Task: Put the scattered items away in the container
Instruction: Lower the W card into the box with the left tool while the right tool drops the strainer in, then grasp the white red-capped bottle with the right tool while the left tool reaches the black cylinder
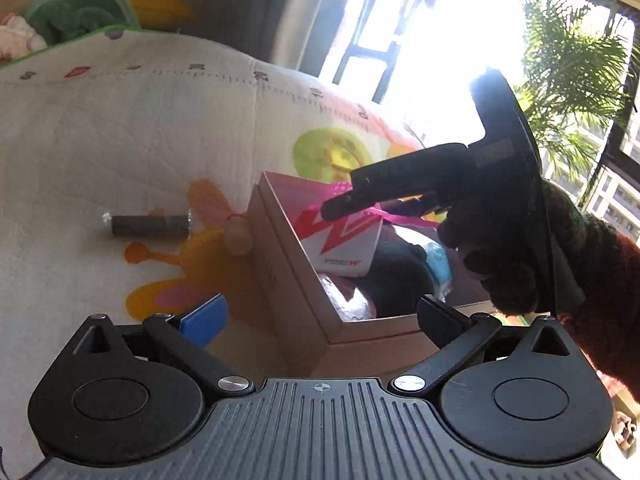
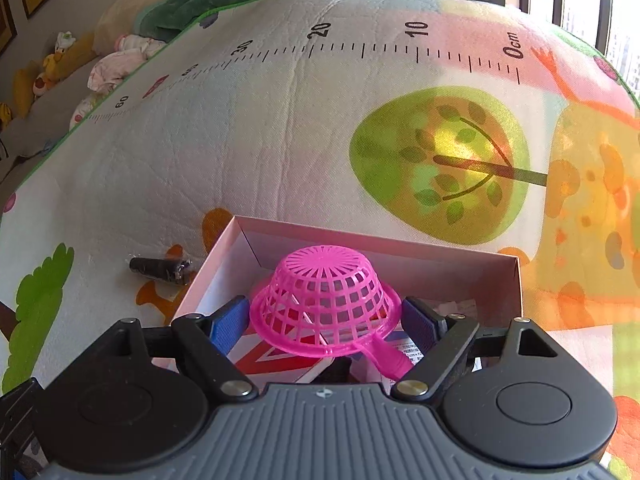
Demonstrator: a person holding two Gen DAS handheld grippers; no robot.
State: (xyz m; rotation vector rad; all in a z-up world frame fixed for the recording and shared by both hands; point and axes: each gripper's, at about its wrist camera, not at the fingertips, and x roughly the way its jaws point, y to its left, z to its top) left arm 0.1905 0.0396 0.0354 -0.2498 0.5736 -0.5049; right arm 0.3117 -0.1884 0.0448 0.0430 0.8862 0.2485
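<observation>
An open cardboard box point(image 1: 280, 264) sits on a printed play mat; its far wall shows in the right wrist view point(image 2: 400, 248). My right gripper point(image 2: 326, 322) is over the box with its jaws against the rim of an upturned pink plastic strainer point(image 2: 324, 300). Seen from the left wrist view, the right gripper point(image 1: 340, 206) reaches in over the box. A white-and-red carton point(image 1: 340, 240) and other items lie inside. My left gripper point(image 1: 320, 316) is open and empty, straddling the box's near corner. A dark cylinder point(image 1: 150, 225) lies on the mat left of the box, also in the right wrist view point(image 2: 160, 269).
A small beige egg-shaped object point(image 1: 238, 236) rests against the box's left wall. The play mat point(image 2: 280, 120) has a ruler print and a tree picture. Plush toys and clothes point(image 2: 120, 56) lie beyond the mat's far edge. A window and palm plant point(image 1: 568, 64) are at right.
</observation>
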